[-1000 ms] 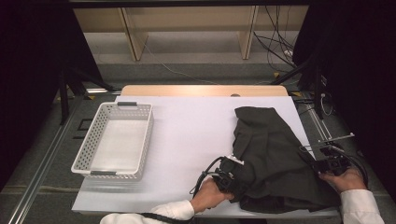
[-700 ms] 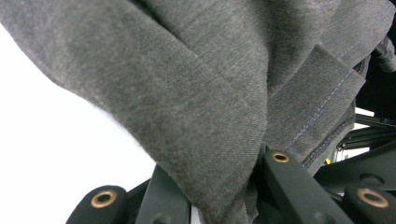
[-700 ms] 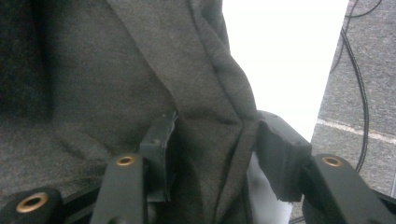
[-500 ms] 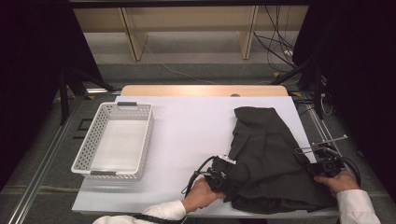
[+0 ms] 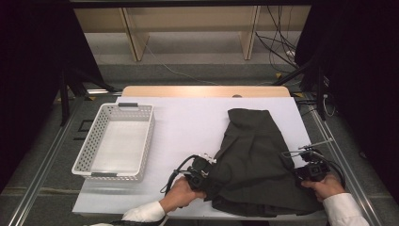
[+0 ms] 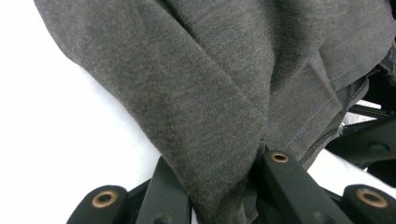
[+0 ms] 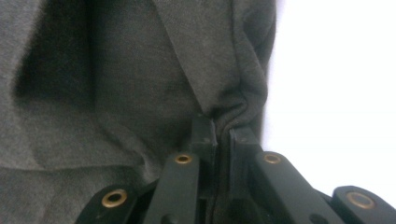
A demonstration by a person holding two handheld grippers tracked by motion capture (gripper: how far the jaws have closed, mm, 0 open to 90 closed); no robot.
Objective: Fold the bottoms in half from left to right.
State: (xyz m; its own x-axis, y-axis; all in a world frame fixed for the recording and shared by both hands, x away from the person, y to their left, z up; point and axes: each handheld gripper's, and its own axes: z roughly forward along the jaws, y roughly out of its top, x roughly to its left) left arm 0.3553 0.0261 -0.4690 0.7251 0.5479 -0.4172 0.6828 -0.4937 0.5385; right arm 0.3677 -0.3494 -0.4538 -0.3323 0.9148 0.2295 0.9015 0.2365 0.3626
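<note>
At my white table (image 5: 188, 127), seen from the high view, a dark grey garment (image 5: 256, 160) lies spread over the right half, its narrow end toward the far edge and its wide end bunched at the near edge. A white perforated basket (image 5: 115, 141) stands well apart from it on the left half, with nothing in it.

My two forearms come in from the near edge in white sleeves. The left hand (image 5: 181, 194) lies low on the table at the garment's near left corner, its left gripper (image 5: 203, 170) pointing right into the cloth. The right hand (image 5: 324, 186) sits at the garment's near right edge, its right gripper (image 5: 301, 170) pointing left, a black cable looping behind it.

In the left gripper view, the jaws are clamped on a thick fold of the grey cloth (image 6: 219, 140), which rises from between them against the white table. In the right gripper view, the jaws have just been closing and now pinch a puckered edge of the cloth (image 7: 229, 116) between their tips, almost touching each other.

I can read no brand, label or writing on the garment, the basket or the grippers.
</note>
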